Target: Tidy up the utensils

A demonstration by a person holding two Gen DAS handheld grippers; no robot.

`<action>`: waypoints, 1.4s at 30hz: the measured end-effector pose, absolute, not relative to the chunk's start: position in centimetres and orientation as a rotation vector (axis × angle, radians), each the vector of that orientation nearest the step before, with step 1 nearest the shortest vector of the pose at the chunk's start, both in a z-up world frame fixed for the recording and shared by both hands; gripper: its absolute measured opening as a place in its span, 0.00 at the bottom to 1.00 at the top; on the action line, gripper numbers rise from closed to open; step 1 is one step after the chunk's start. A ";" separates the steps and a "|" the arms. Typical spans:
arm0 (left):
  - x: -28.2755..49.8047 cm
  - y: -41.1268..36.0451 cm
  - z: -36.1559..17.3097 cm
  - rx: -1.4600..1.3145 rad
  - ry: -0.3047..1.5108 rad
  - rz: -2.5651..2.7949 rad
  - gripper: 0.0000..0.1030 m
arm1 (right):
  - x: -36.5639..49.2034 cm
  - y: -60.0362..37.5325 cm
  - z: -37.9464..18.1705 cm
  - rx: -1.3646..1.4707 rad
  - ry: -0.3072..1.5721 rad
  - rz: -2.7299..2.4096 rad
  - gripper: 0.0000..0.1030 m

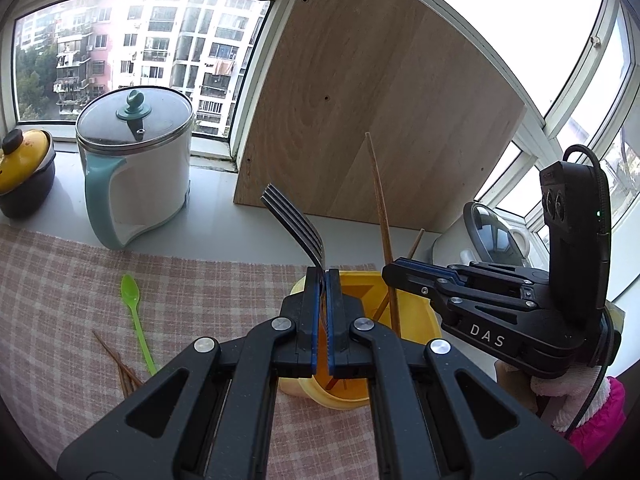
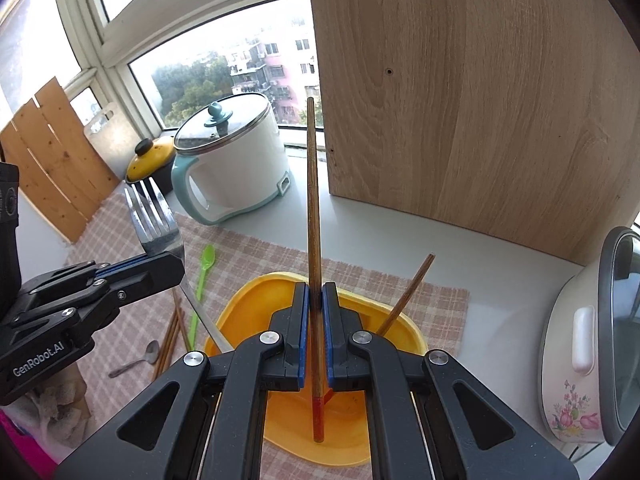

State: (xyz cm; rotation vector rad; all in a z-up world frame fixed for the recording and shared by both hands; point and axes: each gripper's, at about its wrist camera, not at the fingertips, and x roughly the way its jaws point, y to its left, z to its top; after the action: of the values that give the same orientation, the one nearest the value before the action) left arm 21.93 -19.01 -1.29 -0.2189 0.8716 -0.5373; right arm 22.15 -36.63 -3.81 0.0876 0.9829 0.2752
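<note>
My left gripper [image 1: 323, 276] is shut on a metal fork [image 1: 296, 224], tines up, over the left rim of the yellow container [image 1: 416, 312]. In the right wrist view the left gripper [image 2: 168, 258] holds the fork [image 2: 154, 216] with its handle reaching down to the container's edge [image 2: 256, 292]. My right gripper [image 2: 315, 292] is shut on a brown chopstick [image 2: 312, 200], held upright with its red tip inside the container. Another chopstick [image 2: 408, 292] leans in the container. A green plastic spoon [image 1: 134, 308], several chopsticks [image 1: 120, 364] and a small metal spoon [image 2: 140, 356] lie on the checked mat.
A white electric pot with teal handle [image 1: 136, 172] and a yellow-lidded dark pot [image 1: 24, 172] stand by the window. A wooden panel [image 1: 380, 112] stands behind the container. A rice cooker [image 2: 592, 336] sits at the right. Wooden boards [image 2: 52, 164] lean at the far left.
</note>
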 end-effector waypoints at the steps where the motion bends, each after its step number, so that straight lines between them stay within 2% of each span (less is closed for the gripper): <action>1: 21.9 -19.1 -1.4 -0.218 0.875 -0.539 0.00 | 22.1 -36.6 -3.9 0.085 0.987 0.276 0.05; 8: 21.6 -19.6 -2.2 -0.217 0.908 -0.555 0.00 | 21.5 -36.8 -4.8 0.083 1.015 0.265 0.05; 11: 21.4 -19.7 -2.4 -0.214 0.917 -0.560 0.02 | 21.2 -37.1 -5.0 0.083 1.021 0.249 0.05; 12: 21.3 -19.6 -2.3 -0.217 0.916 -0.562 0.06 | 21.1 -37.1 -5.0 0.085 1.024 0.245 0.05; 14: 21.1 -19.5 -2.2 -0.220 0.912 -0.563 0.16 | 20.9 -37.4 -5.1 0.088 1.030 0.231 0.16; 16: 20.8 -19.3 -2.0 -0.220 0.907 -0.564 0.18 | 20.6 -37.6 -5.1 0.088 1.025 0.213 0.39; 17: 20.7 -19.2 -1.9 -0.219 0.905 -0.562 0.18 | 20.4 -37.7 -5.0 0.088 1.016 0.207 0.40; 24: 20.0 -18.4 -1.9 -0.228 0.901 -0.553 0.18 | 19.2 -38.1 -4.6 0.101 1.001 0.192 0.42; 28: 19.4 -17.8 -1.8 -0.221 0.896 -0.547 0.18 | 18.5 -37.9 -4.3 0.091 0.990 0.187 0.47; 42: 15.7 -11.2 -2.1 -0.183 0.870 -0.458 0.20 | 14.7 -34.8 -3.1 0.003 0.947 0.210 0.47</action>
State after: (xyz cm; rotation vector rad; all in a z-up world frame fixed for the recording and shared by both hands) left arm 15.69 -11.17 -2.12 -0.1830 0.8702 -0.4582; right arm 14.67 -34.76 -3.06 0.0034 0.9468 0.2100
